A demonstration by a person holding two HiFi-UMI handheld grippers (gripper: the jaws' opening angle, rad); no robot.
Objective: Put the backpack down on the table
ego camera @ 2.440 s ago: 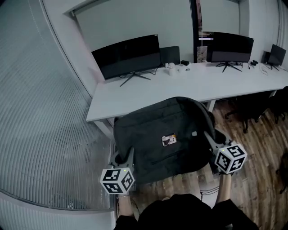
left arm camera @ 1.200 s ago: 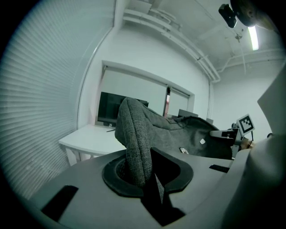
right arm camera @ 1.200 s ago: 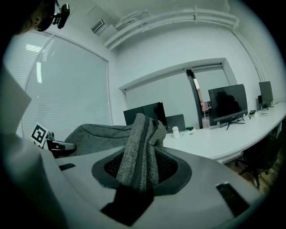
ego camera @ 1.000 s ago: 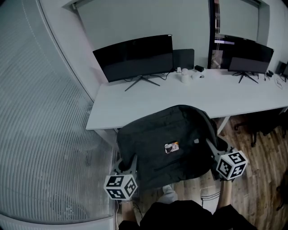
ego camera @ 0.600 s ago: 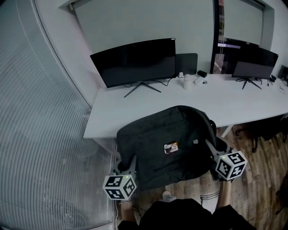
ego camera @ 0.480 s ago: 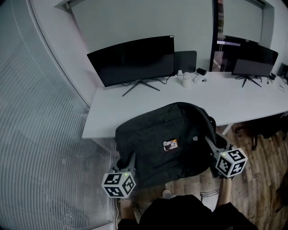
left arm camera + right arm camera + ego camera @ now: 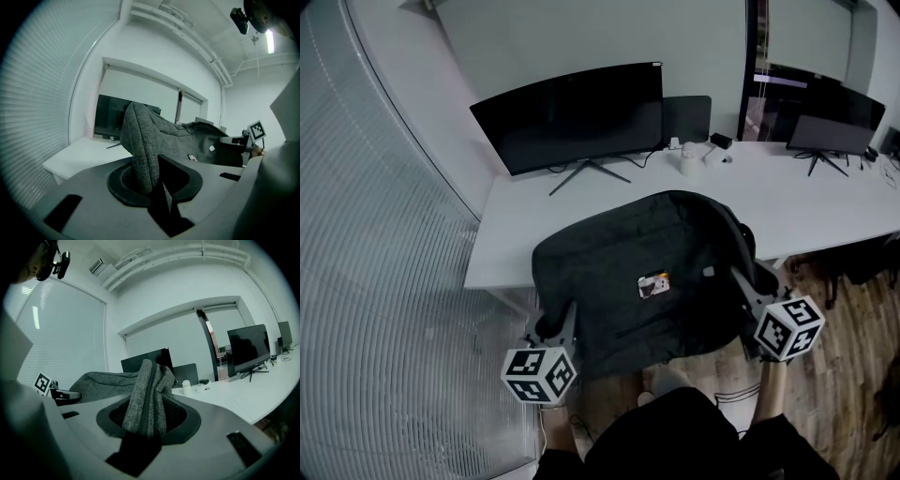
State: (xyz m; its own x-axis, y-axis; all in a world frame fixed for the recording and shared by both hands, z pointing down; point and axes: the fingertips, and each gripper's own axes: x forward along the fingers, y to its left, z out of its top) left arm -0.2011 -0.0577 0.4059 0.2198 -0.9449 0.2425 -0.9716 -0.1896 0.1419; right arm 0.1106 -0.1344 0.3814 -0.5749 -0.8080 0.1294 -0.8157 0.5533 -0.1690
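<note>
Head view: the dark grey backpack (image 7: pixel 637 281) hangs spread between the two grippers at the near edge of the white table (image 7: pixel 825 202), its far part overlapping the tabletop in the picture; whether it touches the table cannot be told. The left gripper (image 7: pixel 565 317) grips the pack's corner on the side away from the table, and the right gripper (image 7: pixel 742 283) grips its other near corner, just off the table's front edge. A wide monitor (image 7: pixel 567 117) stands at the table's back. Left gripper view: the jaws are clamped on a fold of the backpack's grey fabric, which rises from between them, with the table beyond it. Right gripper view: these jaws pinch a thicker bunch of the same fabric, the table stretching away behind.
</note>
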